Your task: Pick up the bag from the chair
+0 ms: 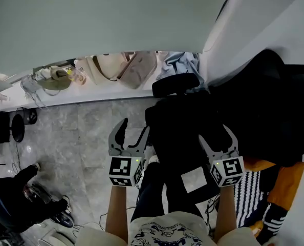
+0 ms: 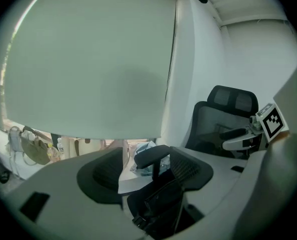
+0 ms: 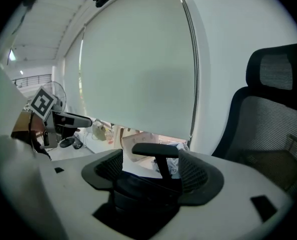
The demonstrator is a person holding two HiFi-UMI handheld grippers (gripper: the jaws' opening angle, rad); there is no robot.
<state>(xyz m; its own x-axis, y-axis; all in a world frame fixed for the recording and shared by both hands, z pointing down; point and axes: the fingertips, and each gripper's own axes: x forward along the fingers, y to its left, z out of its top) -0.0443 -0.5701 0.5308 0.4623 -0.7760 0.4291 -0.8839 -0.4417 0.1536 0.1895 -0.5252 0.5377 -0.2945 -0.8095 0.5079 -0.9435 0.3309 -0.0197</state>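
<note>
Room: grey stone floor point(image 1: 85, 137), drawn blind point(image 1: 90, 19), black chair point(image 1: 275, 101).
Bag point(image 1: 180, 127): black, slumped on the seat beside the armrest point(image 1: 175, 84).
Left gripper point(image 1: 133, 131): spread wide, empty, by the bag's edge.
Right gripper point(image 1: 216, 137): spread wide, empty, over the bag.
Handling: likely soft and floppy; pinch a top strap or fold.

A black bag point(image 1: 182, 129) lies on the black office chair point(image 1: 275, 101) standing on grey stone floor point(image 1: 85, 137).
</note>
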